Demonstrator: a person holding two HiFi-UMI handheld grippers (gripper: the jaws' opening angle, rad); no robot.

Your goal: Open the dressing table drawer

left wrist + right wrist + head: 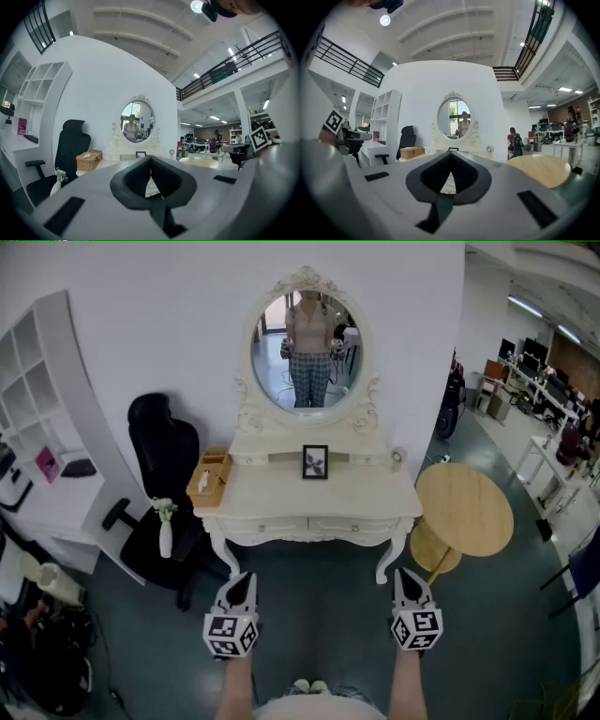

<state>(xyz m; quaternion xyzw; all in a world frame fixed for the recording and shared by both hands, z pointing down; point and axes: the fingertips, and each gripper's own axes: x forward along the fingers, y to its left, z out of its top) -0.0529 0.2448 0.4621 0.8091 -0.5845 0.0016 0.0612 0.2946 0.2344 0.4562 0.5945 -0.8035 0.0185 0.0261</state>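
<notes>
The cream dressing table [272,498] stands against the white wall, under an oval mirror [308,351]. Two shallow drawers run along its front, a left one [262,526] and a right one [352,525]; both look closed. My left gripper [242,577] and right gripper [405,574] hover side by side in front of the table, well short of it and touching nothing. Each points level at the table. In the left gripper view the left gripper [150,158] has its tips together and holds nothing. The right gripper [451,152] looks the same in the right gripper view.
A black office chair [164,465] and a white vase with flowers [165,535] stand left of the table. A wicker basket [210,479] and a photo frame [315,462] sit on its top. A round wooden table [464,509] is at the right, white shelving [42,390] at the far left.
</notes>
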